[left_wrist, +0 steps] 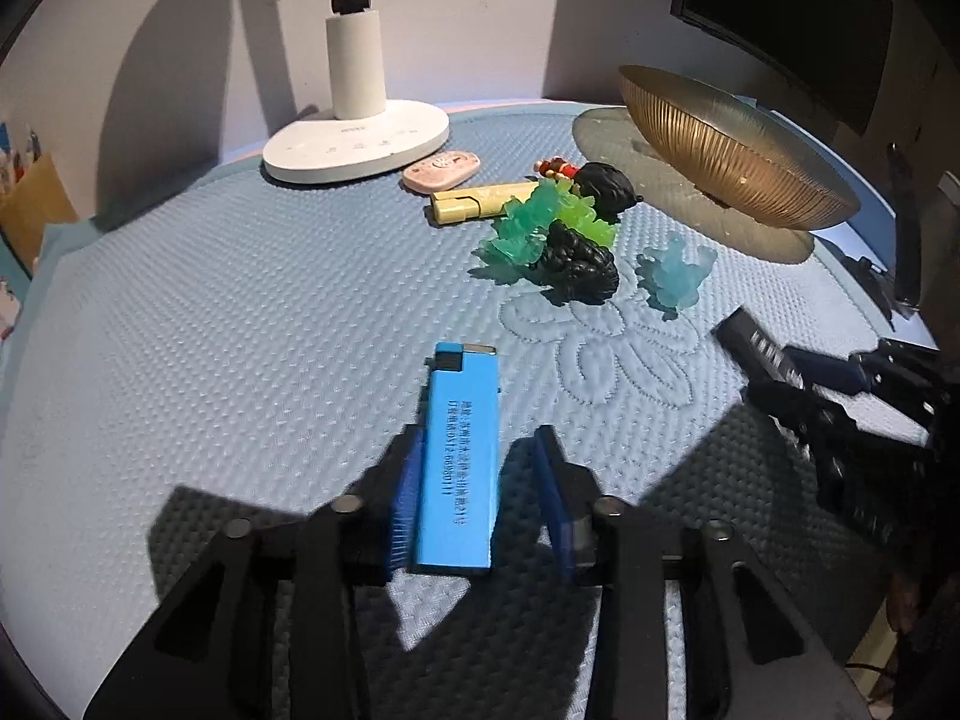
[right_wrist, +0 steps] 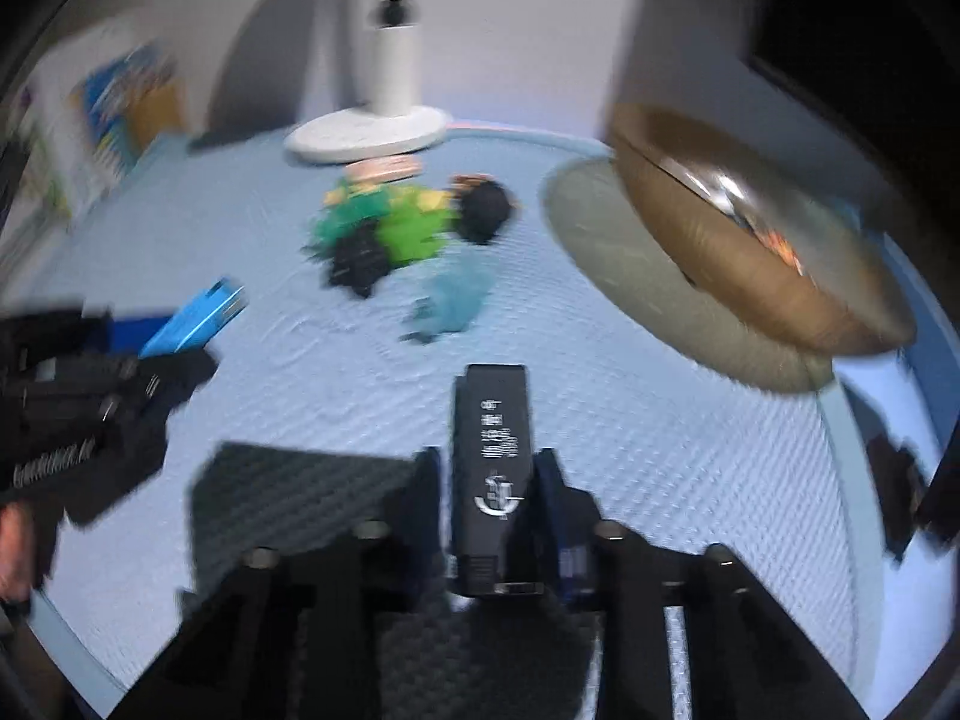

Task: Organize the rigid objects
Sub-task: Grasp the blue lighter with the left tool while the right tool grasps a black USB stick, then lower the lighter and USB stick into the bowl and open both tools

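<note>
A blue lighter (left_wrist: 461, 462) sits between the fingers of my left gripper (left_wrist: 477, 498); the left pad touches it, the right pad stands slightly off it. It shows in the right wrist view (right_wrist: 195, 318) too. My right gripper (right_wrist: 487, 504) is shut on a black lighter (right_wrist: 492, 474), also visible in the left wrist view (left_wrist: 759, 354). A heap of small toys lies mid-mat: green figures (left_wrist: 540, 222), black figures (left_wrist: 579, 267), a pale blue figure (left_wrist: 675, 273), a yellow lighter (left_wrist: 480, 204) and a pink tag (left_wrist: 441, 169). A gold bowl (left_wrist: 729, 150) stands at the right.
A white lamp base (left_wrist: 354, 141) stands at the back of the light blue quilted mat (left_wrist: 210, 330). A dark monitor (left_wrist: 798, 18) is at the back right. The right wrist view is motion-blurred.
</note>
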Available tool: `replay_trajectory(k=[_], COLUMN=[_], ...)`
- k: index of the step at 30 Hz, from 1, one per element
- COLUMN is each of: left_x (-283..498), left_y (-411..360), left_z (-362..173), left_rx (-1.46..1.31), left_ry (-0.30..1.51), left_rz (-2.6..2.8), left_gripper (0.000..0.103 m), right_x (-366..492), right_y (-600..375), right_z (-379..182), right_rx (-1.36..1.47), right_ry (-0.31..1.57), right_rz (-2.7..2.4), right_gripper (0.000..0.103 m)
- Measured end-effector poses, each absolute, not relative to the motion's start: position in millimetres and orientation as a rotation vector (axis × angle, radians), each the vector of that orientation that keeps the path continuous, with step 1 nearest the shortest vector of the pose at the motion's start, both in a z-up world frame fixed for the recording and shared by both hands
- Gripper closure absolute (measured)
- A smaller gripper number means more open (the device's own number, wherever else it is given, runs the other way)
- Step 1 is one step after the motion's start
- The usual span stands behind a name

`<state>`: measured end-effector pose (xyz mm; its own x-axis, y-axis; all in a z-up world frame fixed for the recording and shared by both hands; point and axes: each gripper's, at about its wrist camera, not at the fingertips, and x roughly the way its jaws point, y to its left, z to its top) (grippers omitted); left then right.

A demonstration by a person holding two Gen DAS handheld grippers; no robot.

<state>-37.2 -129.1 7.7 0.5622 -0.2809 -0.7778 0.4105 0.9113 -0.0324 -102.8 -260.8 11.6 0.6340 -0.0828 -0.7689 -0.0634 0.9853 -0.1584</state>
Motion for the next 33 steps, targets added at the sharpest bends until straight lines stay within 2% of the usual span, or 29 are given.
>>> replay_trajectory(k=[3,8,12,17,21,28,33], left_x=[-41.7,-49.9,-47.7,-21.1,8.9,67.7,79.9], left_y=[-130.6,-134.6,-144.9,-187.6,-240.9,-314.6,-329.8], left_z=[9.2,25.6,55.5,106.2,134.7,107.9,87.9], left_rx=[0.155,0.130,0.117,0.120,0.133,0.112,0.096], left_ry=[0.888,0.852,0.782,0.691,0.652,0.776,0.830], left_rz=[-0.423,-0.484,-0.537,-0.612,-0.691,-0.743,-0.746], left_gripper=[0.082,0.082,0.082,0.082,0.082,0.082,0.082], right_x=[-112.1,-114.1,-119.8,-120.1,-97.7,-57.3,-43.3], right_y=[-239.5,-260.7,-294.6,-354.8,-412.0,-465.2,-473.2], right_z=[11.4,25.3,60.4,117.2,133.6,100.5,86.7], right_rx=[-0.237,-0.008,0.069,0.094,0.183,0.336,0.359], right_ry=[0.879,0.880,0.801,0.679,0.674,0.774,0.816], right_rz=[0.046,0.168,0.109,-0.114,-0.298,-0.345,-0.349], right_gripper=[0.079,0.079,0.079,0.079,0.079,0.079,0.079])
